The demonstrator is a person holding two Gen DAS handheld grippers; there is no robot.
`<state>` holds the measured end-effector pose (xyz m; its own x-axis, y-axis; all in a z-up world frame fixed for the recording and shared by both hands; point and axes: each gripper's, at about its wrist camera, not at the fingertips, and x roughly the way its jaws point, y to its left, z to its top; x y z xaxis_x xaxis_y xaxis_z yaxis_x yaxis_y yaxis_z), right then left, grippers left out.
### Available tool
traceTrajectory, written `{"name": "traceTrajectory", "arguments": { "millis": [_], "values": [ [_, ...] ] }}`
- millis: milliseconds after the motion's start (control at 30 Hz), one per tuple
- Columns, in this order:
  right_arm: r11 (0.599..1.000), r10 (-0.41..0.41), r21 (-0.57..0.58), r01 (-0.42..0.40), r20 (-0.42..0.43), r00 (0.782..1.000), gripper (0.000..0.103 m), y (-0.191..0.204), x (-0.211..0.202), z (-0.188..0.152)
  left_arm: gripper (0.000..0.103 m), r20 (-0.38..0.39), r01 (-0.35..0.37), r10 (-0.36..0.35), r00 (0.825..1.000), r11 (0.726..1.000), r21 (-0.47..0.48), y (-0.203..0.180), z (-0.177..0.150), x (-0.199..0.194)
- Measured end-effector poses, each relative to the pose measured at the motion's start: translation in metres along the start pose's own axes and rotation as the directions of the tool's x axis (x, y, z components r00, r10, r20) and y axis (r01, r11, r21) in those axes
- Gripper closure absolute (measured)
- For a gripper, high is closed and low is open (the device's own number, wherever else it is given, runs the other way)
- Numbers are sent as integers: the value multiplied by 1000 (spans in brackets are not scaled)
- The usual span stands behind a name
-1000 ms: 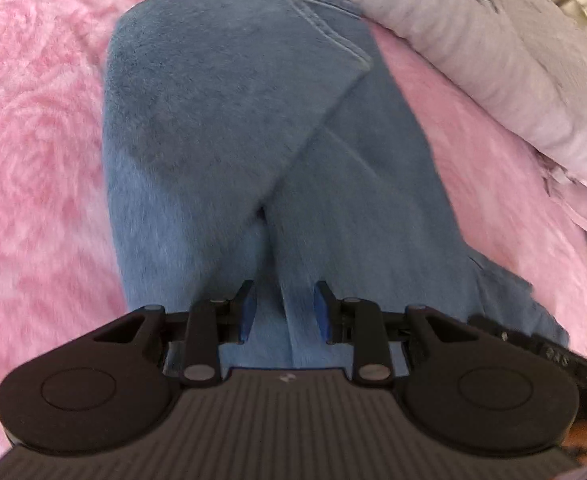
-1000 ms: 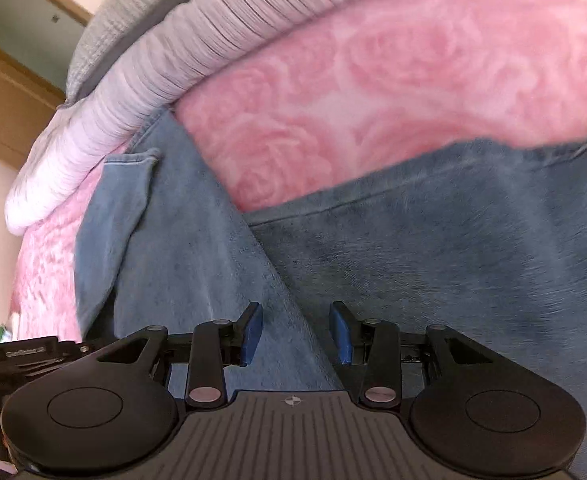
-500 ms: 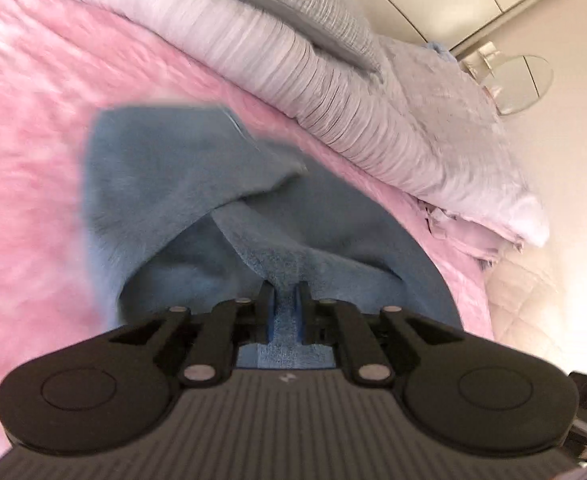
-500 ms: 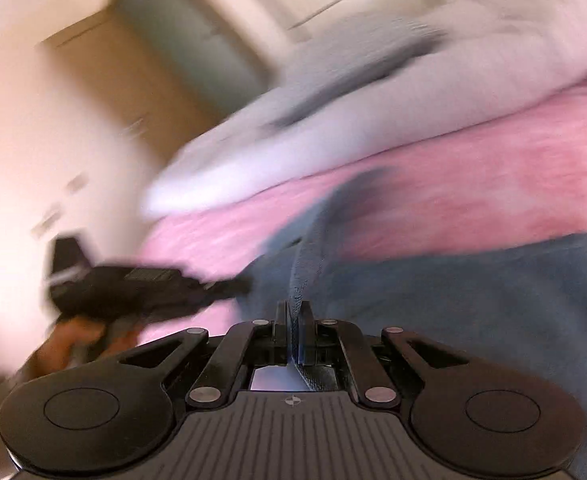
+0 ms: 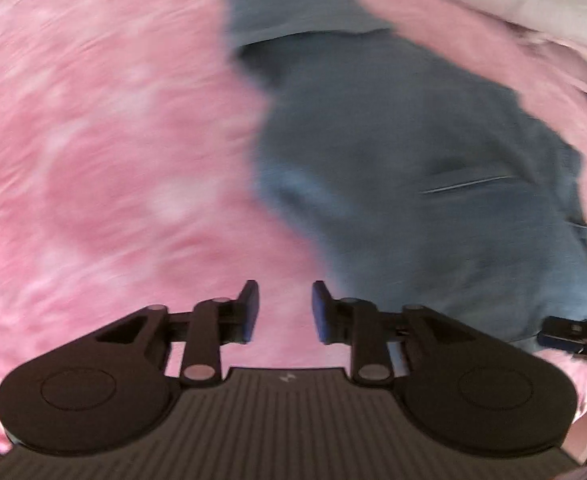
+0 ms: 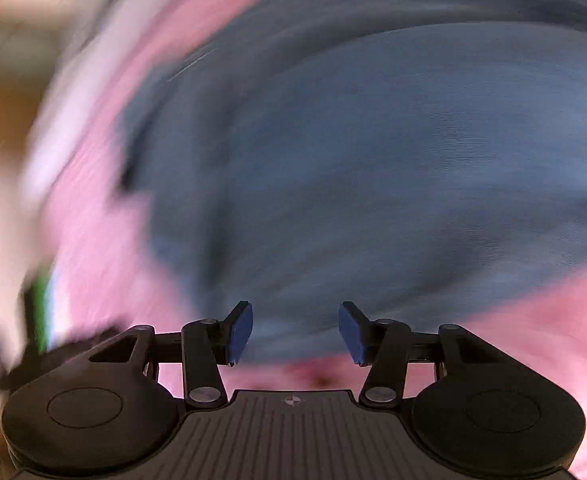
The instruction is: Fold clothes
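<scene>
Denim-blue fabric, the jeans [image 5: 405, 152], lies flat on the pink blanket [image 5: 105, 140], doubled over into a compact shape, so at least one fold looks done; further folds probably remain. Beside the jeans, the left gripper [image 5: 284, 308] hangs over bare blanket with its jaws apart and empty. Above the jeans' near edge, the right gripper [image 6: 295, 330] is likewise spread, holding nothing. Heavy blur smears the right wrist view, hiding seams and edges.
</scene>
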<state>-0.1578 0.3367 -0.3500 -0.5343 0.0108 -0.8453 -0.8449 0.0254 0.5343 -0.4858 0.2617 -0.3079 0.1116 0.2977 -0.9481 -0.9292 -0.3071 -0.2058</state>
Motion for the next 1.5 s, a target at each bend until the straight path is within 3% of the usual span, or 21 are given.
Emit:
{"name": "traceTrajectory", "arguments": {
  "millis": [100, 167, 300, 500, 567, 633, 700, 767, 800, 867, 967, 1033, 1100, 1133, 1200, 1267, 1333, 1400, 1433, 1500],
  "values": [
    [961, -103, 272, 56, 160, 982, 51, -65, -32, -10, 74, 11, 67, -67, 998, 996, 51, -40, -3, 16],
    [917, -149, 396, 50, 223, 963, 51, -97, -50, -23, 72, 16, 56, -58, 998, 992, 109, -64, -6, 28],
    [871, -203, 489, 36, 293, 934, 51, -138, -71, -38, 71, 24, -86, 82, 996, 969, 233, -101, -9, 61],
    [870, -198, 493, 12, 327, 924, 51, -149, -70, -31, 66, 87, -299, 287, 954, 886, 355, -126, -8, 106],
    [869, -186, 494, -1, 328, 926, 51, -146, -65, -23, 94, 139, -339, 310, 941, 872, 354, -128, -7, 106],
    [874, -170, 486, -12, 328, 929, 51, -153, -73, -32, 97, 194, -313, 267, 944, 911, 268, -110, -6, 82],
    [883, -157, 470, -17, 328, 931, 51, -157, -80, -36, 97, 288, -261, 226, 931, 961, 90, -64, -15, 33],
    [897, -147, 441, -15, 330, 933, 51, -156, -86, -36, 97, 343, -213, 234, 910, 972, -99, -10, -27, -16],
    [906, -140, 424, -16, 335, 932, 51, -155, -86, -34, 97, 334, -165, 228, 915, 965, -206, 25, -38, -36],
    [916, -125, 400, -25, 344, 931, 51, -156, -91, -36, 97, 288, -105, 224, 931, 921, -375, 85, -65, -53],
    [914, -127, 405, -32, 360, 924, 51, -161, -92, -35, 93, 142, -145, 239, 961, 866, -478, 136, -107, -43],
    [902, -134, 430, -40, 366, 921, 51, -166, -91, -34, 92, 51, -136, 203, 978, 802, -581, 151, -134, -31],
    [886, -131, 459, -59, 371, 919, 51, -172, -90, -34, 92, 24, -114, 173, 985, 741, -662, 152, -158, -27],
    [879, -124, 471, -74, 376, 918, 51, -175, -91, -35, 92, 24, -95, 153, 988, 724, -683, 150, -166, -25],
    [859, -110, 501, -109, 389, 915, 51, -180, -92, -40, 92, 21, -72, 119, 993, 720, -690, 142, -176, -23],
    [838, -108, 528, -139, 410, 905, 51, -185, -93, -46, 92, 36, -78, 130, 991, 773, -630, 126, -172, -29],
    [818, -115, 550, -171, 448, 887, 51, -188, -96, -48, 88, 63, -97, 147, 987, 860, -501, 106, -157, -39],
    [801, -124, 561, -210, 499, 858, 51, -192, -100, -50, 82, 104, -131, 179, 978, 925, -358, 85, -148, -51],
    [795, -129, 561, -232, 531, 838, 51, -193, -103, -51, 77, 126, -158, 203, 971, 942, -296, 75, -145, -54],
    [793, -129, 557, -248, 551, 824, 47, -195, -107, -52, 73, 174, -216, 246, 954, 961, -173, 57, -139, -61]
  ]
}}
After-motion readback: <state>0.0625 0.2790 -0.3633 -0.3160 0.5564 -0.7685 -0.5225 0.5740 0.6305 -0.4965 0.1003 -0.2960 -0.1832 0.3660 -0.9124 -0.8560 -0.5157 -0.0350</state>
